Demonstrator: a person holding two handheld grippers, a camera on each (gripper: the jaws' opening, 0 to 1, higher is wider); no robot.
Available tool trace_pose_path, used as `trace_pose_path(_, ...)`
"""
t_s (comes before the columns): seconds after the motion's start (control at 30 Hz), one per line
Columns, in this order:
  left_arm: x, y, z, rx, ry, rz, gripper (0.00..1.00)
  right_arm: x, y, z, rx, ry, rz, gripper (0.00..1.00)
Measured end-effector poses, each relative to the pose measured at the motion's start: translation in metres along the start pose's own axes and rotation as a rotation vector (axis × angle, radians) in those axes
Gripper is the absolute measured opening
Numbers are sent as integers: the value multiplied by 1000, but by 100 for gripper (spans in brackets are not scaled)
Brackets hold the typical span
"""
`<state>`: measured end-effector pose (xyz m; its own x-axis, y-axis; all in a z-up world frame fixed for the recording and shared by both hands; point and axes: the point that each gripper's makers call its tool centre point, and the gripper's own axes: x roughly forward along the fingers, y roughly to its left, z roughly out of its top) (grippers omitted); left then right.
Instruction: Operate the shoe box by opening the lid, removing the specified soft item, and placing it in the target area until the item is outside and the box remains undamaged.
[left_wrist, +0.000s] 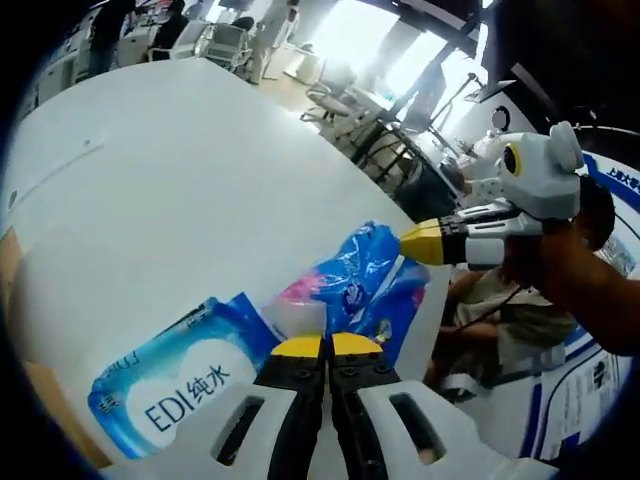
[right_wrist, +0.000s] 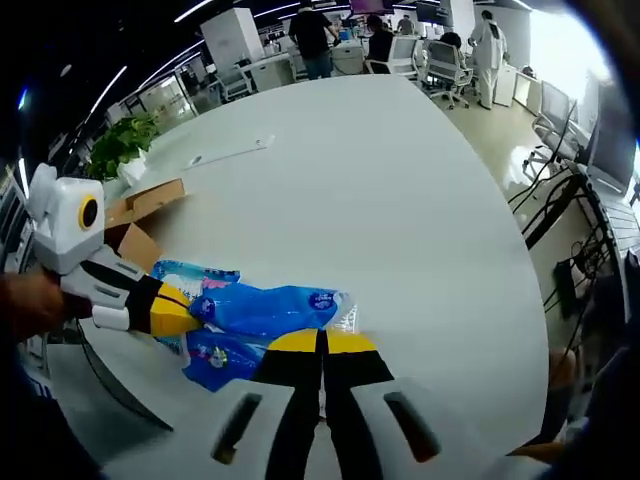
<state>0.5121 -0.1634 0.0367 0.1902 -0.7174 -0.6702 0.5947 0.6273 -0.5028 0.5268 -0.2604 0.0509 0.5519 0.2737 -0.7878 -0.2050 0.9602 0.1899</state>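
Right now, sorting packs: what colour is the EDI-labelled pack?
Blue and white pack, clearest in left gripper view.

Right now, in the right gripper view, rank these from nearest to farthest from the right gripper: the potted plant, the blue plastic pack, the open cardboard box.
1. Blue plastic pack: at the tips of the right gripper, on the white table.
2. Open cardboard box: further off to the left, at the table's edge.
3. Potted plant: farthest, beyond the box on the left.
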Motion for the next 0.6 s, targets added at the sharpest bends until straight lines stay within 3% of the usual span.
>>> trace_pose_path(0.6,23,-1,1,-23,5,-1,0,9,-20,-6,-3,8,-6,0)
